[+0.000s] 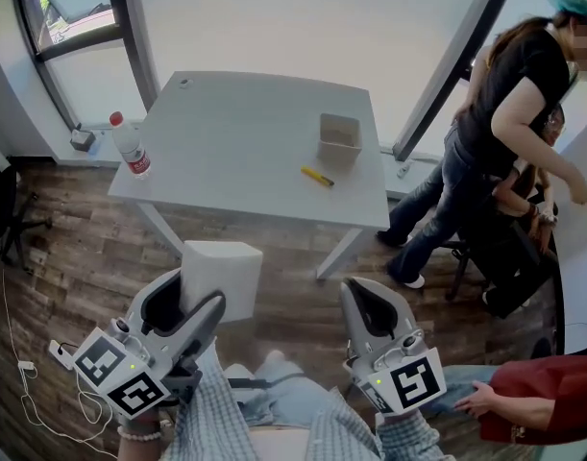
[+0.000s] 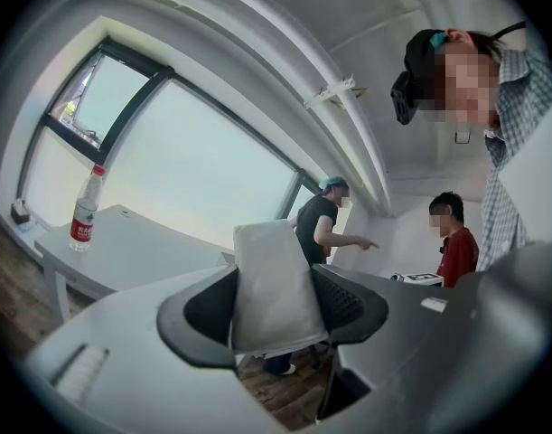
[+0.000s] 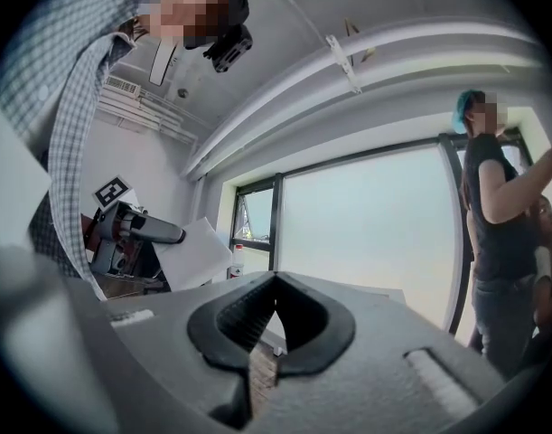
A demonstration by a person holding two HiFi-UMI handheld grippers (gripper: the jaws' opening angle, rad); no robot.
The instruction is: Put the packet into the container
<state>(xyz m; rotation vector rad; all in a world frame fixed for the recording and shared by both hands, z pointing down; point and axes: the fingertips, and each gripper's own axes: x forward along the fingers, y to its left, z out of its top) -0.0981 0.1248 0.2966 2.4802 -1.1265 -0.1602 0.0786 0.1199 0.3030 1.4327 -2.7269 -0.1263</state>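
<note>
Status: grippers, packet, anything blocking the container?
Left hand-held gripper shut on white packet. Right hand-held gripper shut, empty. Container on table ahead, open top, packet not in yet. Yellow pen beside it, not blocking.

Packet (image 1: 228,262) — partly hidden by the left gripper (image 1: 199,293); bottle (image 1: 130,148) label — unreadably small.

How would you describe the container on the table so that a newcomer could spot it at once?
Start at the grey table by the windows. Toward its right side, just beyond a yellow pen, stands the container. It is the only open-topped tan box there, while the bottle stands far off at the left corner.
</note>
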